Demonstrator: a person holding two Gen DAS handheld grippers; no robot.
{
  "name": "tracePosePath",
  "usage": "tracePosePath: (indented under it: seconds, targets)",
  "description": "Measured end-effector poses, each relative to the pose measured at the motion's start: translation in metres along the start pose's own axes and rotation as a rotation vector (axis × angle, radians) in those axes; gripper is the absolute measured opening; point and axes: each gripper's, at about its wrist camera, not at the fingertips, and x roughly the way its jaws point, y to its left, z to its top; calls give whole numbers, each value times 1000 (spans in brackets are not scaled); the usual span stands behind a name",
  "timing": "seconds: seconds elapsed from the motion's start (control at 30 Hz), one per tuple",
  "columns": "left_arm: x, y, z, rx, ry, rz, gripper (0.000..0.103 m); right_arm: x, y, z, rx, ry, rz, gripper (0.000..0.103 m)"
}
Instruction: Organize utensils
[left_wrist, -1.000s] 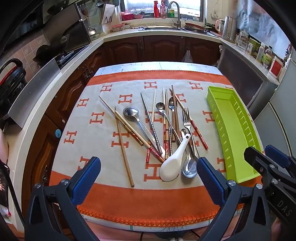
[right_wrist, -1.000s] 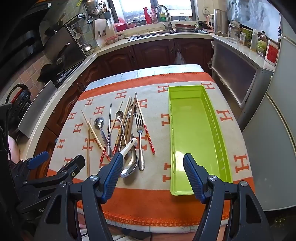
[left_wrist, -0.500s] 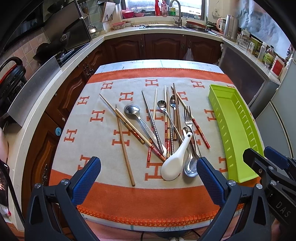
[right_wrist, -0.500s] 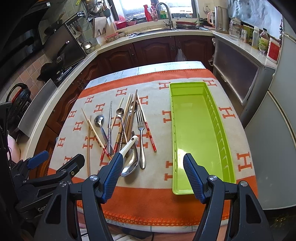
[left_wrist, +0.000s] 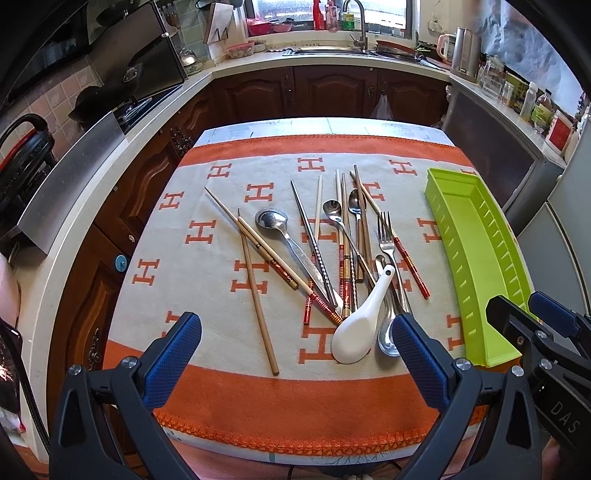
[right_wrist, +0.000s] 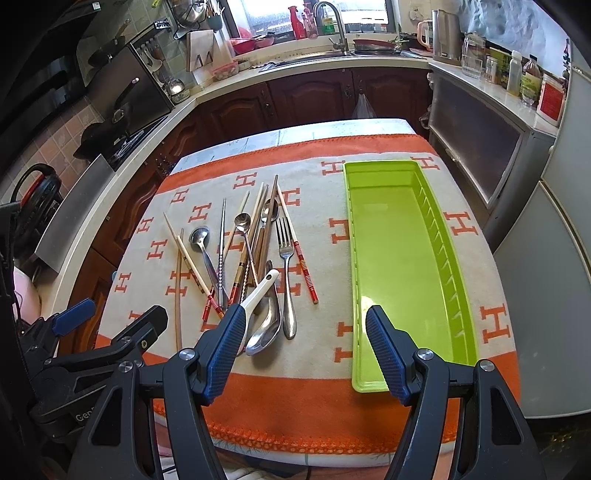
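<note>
Left hand-held gripper (left_wrist: 295, 354) and right hand-held gripper (right_wrist: 306, 347) are hovering, fingers spread apart and holding nothing, over the near edge of the tabletop (left_wrist: 332, 127). Utensils (left_wrist: 332, 258) are lying piled on the orange-patterned cloth (left_wrist: 207, 280); the green tray (right_wrist: 399, 258) is sitting empty at right, kitchen counters (left_wrist: 332, 62) surrounding.

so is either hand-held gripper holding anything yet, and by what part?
Nothing held. The left hand-held gripper and right hand-held gripper are both open, hovering short of the utensil pile; the green tray is empty.
</note>
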Motion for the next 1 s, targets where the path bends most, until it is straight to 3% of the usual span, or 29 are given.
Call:
tracePosePath:
  seconds: [0.2, 0.3, 0.5, 0.67, 0.8, 0.93, 1.0]
  targets:
    - [6, 10, 4, -1, -11, -34, 102, 8, 6, 8, -18, 8, 0, 69]
    - [11, 22, 11, -16, 7, -99, 102, 14, 11, 15, -32, 14, 7, 69]
    - [16, 49, 28, -48, -25, -90, 102, 36, 21, 36, -59, 38, 37, 69]
    - [32, 85, 37, -135, 68, -154, 102, 68, 32, 58, -81, 86, 80, 68]
    - [50, 112, 39, -207, 104, -175, 102, 99, 37, 76, -81, 142, 112, 59]
    - [77, 140, 42, -290, 128, -198, 92, 127, 48, 90, -88, 176, 161, 50]
    - [91, 146, 40, -309, 156, -191, 81, 138, 59, 95, -109, 192, 201, 46]
